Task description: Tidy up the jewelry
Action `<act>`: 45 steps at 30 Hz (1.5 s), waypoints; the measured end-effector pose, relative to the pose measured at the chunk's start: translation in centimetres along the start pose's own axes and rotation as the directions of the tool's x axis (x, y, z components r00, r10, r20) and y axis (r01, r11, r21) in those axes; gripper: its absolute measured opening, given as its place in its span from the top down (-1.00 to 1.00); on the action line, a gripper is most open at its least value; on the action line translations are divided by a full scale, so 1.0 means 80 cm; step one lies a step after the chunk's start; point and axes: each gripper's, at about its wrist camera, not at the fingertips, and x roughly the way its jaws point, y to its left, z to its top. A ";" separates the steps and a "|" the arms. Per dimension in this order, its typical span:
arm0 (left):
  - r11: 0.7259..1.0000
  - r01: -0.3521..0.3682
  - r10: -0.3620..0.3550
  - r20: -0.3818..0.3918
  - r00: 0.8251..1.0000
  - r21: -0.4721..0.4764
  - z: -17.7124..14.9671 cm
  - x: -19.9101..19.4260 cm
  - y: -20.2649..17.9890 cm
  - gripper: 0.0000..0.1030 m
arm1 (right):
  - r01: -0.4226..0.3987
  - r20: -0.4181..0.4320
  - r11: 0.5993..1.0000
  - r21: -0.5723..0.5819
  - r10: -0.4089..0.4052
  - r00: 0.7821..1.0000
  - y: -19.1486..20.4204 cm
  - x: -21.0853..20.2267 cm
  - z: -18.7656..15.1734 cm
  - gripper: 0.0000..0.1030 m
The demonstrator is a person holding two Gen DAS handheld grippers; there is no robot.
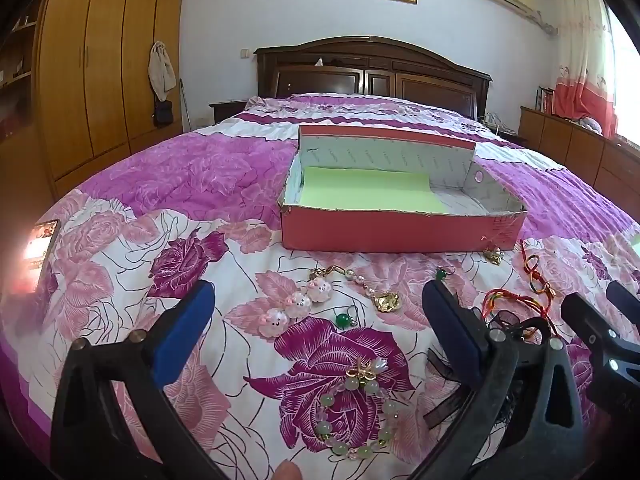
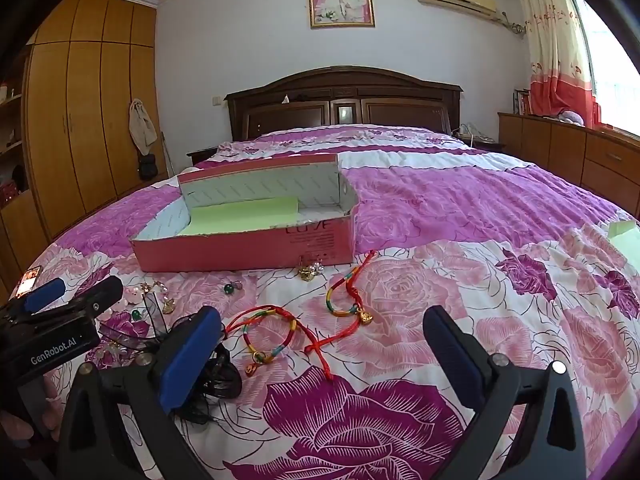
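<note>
A pink cardboard box sits open on the floral bedspread, lined with a pale green sheet, its inside holding no jewelry that shows; the pieces lie scattered on the cover near its front wall. The left gripper hovers low over them with its blue-padded fingers wide apart and holding nothing; between the fingers lie a charm of three pink pig beads with a pearl strand and a gold pendant, a single green bead just beside them, and nearer the camera a green and pink bead bracelet. The right gripper is likewise spread open and empty; between its fingers lies a red and multicoloured cord bracelet with a small gold charm, and just beyond it a second cord bracelet with a gold pendant; a gold earring cluster rests against the front of the box. A tangle of black ribbon lies by the right gripper's left finger. A phone lies lit at the far left edge of the bed.
</note>
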 end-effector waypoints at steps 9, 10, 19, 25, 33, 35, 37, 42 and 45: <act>1.000 -0.002 0.002 0.001 1.000 0.004 0.004 -0.003 -0.006 -0.88 | 0.001 0.001 1.000 -0.001 -0.001 1.000 0.001 -0.001 0.000 -1.00; 1.000 -0.002 0.002 0.002 1.000 0.006 0.003 -0.001 -0.006 -0.88 | 0.001 0.000 1.000 -0.001 -0.001 1.000 0.001 -0.001 0.001 -1.00; 1.000 -0.003 0.003 0.005 1.000 0.012 0.005 -0.003 -0.007 -0.88 | 0.001 0.001 1.000 -0.002 -0.001 1.000 0.001 -0.001 0.001 -1.00; 1.000 -0.004 0.004 0.007 1.000 0.013 0.005 -0.004 -0.008 -0.88 | 0.002 0.002 1.000 -0.003 -0.002 1.000 0.001 -0.002 0.001 -1.00; 1.000 -0.005 0.005 0.008 1.000 0.014 0.005 -0.004 -0.009 -0.88 | 0.002 0.003 1.000 -0.004 -0.002 1.000 0.001 -0.002 0.001 -1.00; 1.000 -0.005 0.005 0.009 1.000 0.014 0.005 -0.004 -0.009 -0.88 | 0.002 0.003 1.000 -0.004 -0.002 1.000 0.001 -0.002 0.001 -1.00; 1.000 -0.005 0.005 0.009 1.000 0.014 0.004 -0.004 -0.009 -0.88 | 0.002 0.004 1.000 -0.004 -0.002 1.000 0.001 -0.002 0.001 -1.00; 1.000 -0.005 0.005 0.010 1.000 0.015 0.005 -0.004 -0.009 -0.88 | 0.003 0.004 1.000 -0.004 -0.002 1.000 0.001 -0.002 0.001 -1.00; 1.000 -0.005 0.005 0.009 1.000 0.015 0.005 -0.005 -0.009 -0.88 | 0.003 0.005 1.000 -0.004 -0.003 1.000 0.001 -0.003 0.001 -1.00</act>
